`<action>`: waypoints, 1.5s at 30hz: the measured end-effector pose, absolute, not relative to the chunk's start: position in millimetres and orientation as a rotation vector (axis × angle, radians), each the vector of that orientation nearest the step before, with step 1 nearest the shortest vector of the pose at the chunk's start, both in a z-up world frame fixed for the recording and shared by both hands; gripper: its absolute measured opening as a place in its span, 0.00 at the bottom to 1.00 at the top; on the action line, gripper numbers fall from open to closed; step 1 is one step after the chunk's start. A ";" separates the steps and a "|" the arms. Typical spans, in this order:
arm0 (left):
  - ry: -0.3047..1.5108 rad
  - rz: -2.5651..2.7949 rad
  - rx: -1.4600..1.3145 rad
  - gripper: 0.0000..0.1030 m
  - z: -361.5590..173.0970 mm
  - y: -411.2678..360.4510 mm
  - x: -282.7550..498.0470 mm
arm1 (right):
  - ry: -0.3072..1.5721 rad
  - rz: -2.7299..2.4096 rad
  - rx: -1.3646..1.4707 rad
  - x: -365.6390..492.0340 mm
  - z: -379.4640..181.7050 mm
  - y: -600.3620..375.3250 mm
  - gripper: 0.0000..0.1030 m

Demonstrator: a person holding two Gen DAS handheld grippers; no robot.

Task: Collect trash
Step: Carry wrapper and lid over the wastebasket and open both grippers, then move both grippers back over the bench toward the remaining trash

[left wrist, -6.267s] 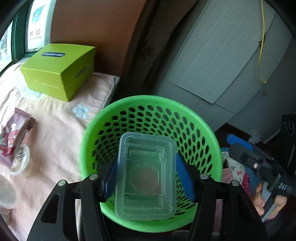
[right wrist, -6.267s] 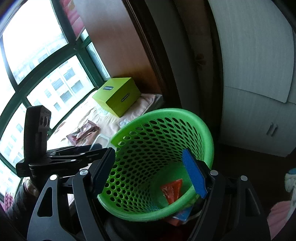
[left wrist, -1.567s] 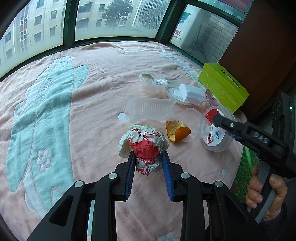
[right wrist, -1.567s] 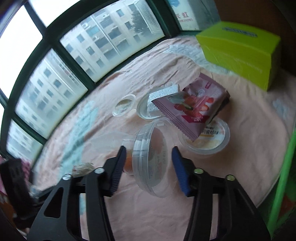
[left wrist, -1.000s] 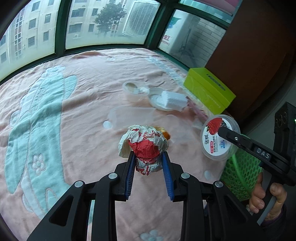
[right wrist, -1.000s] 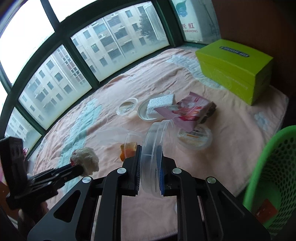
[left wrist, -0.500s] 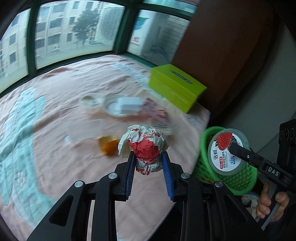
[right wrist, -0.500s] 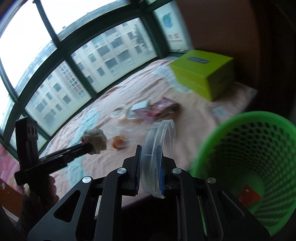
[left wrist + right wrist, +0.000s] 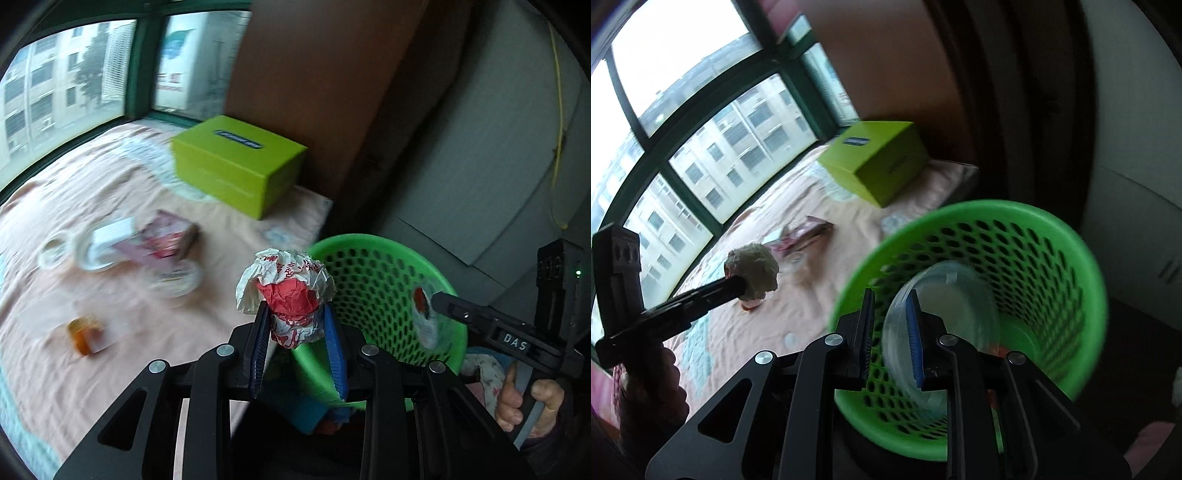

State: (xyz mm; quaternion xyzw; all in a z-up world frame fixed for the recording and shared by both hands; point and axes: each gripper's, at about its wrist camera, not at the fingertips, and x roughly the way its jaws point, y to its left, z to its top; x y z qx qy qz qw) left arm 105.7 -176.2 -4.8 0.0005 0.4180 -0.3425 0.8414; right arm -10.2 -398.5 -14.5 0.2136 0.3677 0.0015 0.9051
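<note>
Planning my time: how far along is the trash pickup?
Done: a few scraps lie in the green basket. In hand: the left gripper clamps a crumpled wrapper; the right gripper has just been opening its jaws and its clear lid tips into the basket. Left: a pink packet, cups and an orange bit on the bedspread.

The litter on the bed (image 9: 159, 325) is smeared by motion blur: the pink packet (image 9: 162, 242) and the small cups cannot be read. The clear lid (image 9: 945, 317) in the green basket (image 9: 1082, 266) is also blurred. The basket's bottom is hidden.
</note>
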 end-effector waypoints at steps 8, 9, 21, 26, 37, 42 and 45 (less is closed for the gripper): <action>0.919 -0.779 0.050 0.28 -16.8 -220.1 100.9 | 0.759 -0.029 0.491 -23.1 -23.8 -422.0 0.36; 0.931 -0.784 0.056 0.28 -20.8 -226.0 101.6 | 0.755 -0.033 0.492 -24.3 -23.8 -423.8 0.37; 1.003 -0.804 0.093 0.29 -48.2 -255.6 104.6 | 0.726 -0.043 0.512 -34.1 -24.5 -436.9 0.53; 1.015 -0.819 0.099 0.29 -51.9 -259.1 105.5 | 0.707 -0.046 0.514 -38.0 -20.3 -437.5 0.56; 1.038 -0.841 0.108 0.47 -57.4 -266.6 102.3 | 0.677 -0.039 0.528 -42.2 -14.7 -436.7 0.66; 1.028 -0.832 0.100 0.51 -55.1 -261.8 100.1 | 0.674 -0.026 0.532 -38.9 -13.0 -433.4 0.68; 1.018 -0.809 0.092 0.53 -52.1 -252.7 99.9 | 0.678 -0.006 0.523 -34.2 -12.1 -426.4 0.68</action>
